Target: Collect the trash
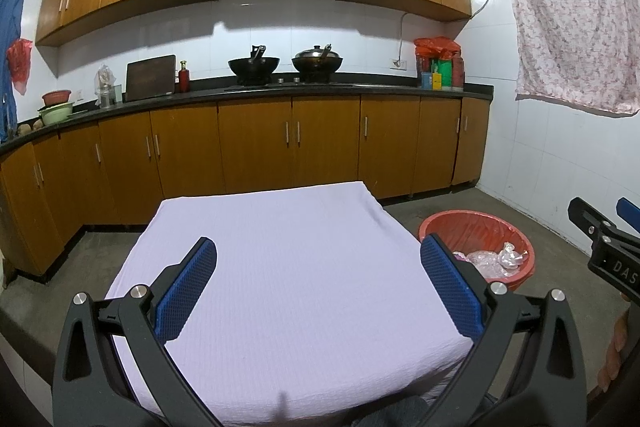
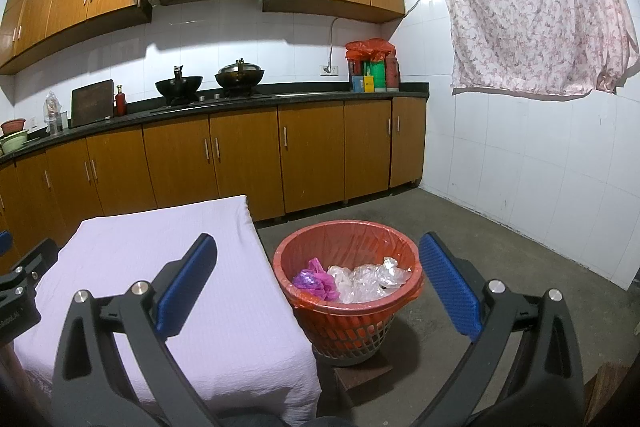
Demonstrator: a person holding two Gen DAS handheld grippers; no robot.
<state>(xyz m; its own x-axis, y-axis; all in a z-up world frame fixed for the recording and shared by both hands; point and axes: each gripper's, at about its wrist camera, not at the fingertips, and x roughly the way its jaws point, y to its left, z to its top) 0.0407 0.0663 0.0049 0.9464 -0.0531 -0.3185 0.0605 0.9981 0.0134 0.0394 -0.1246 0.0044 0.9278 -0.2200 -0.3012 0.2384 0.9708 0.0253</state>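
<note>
The collecting step is judged finished or nearly so: nothing is seen left on the lilac cloth-covered worktop. The left tool and right tool are both held spread wide and empty. The crumpled clear plastic wrappers and purple-pink bag lie inside the red-lined plastic basket (standing on the floor just beside the worktop). Any next move would call for finding remaining litter.

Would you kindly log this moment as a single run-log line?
left gripper: open, empty | right gripper: open, empty | lilac-cloth table: bare | red-lined plastic basket: holds crumpled plastic bags
</note>
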